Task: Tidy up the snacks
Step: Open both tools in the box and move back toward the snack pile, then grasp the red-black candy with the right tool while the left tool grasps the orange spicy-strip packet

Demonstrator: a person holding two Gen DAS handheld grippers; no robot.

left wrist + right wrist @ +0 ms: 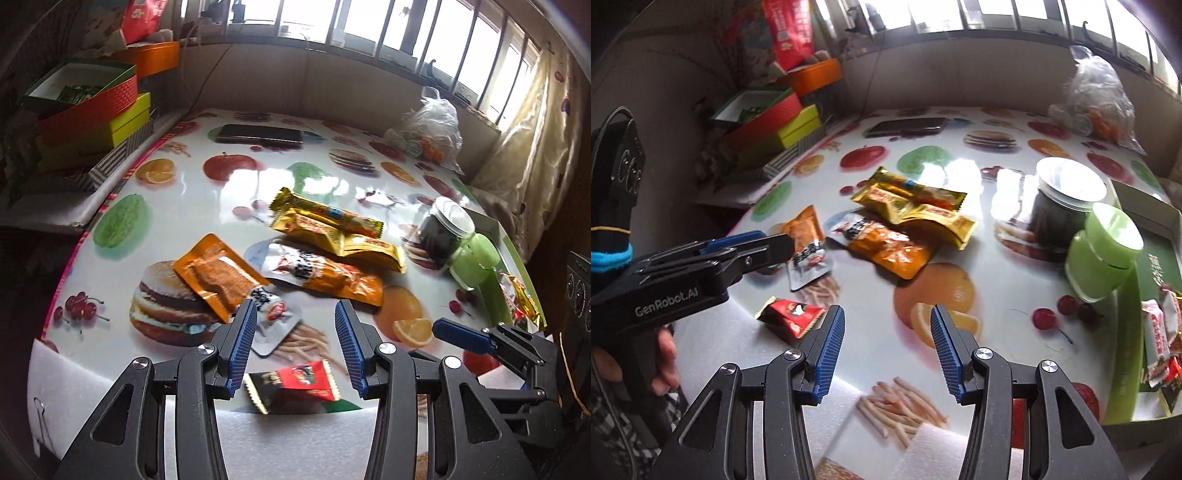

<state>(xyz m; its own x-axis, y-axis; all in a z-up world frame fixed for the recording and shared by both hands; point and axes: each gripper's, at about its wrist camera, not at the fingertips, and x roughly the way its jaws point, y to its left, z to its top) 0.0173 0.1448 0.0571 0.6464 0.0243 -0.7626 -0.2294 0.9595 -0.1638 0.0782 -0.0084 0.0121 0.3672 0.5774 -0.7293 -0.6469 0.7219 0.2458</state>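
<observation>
Loose snack packets lie on the fruit-print table (229, 206). A small red packet (295, 384) (792, 315) lies near the front edge, below and between the fingers of my open left gripper (295, 314), which holds nothing. Behind it are an orange pouch (218, 273) (807, 236), a second orange pouch (328, 275) (886, 245) and gold wrapped bars (332, 225) (916, 205). My right gripper (888, 317) hangs open and empty over a printed orange; in the left wrist view it appears as the right gripper (458, 334). A green box (1156, 258) at the right holds several wrapped snacks (1161, 336).
A dark jar with a white lid (1067, 195) and a pale green jar (1104, 251) stand by the box. A phone (258, 134) and a knotted plastic bag (432, 129) lie at the back. Stacked boxes (92, 110) sit left of the table.
</observation>
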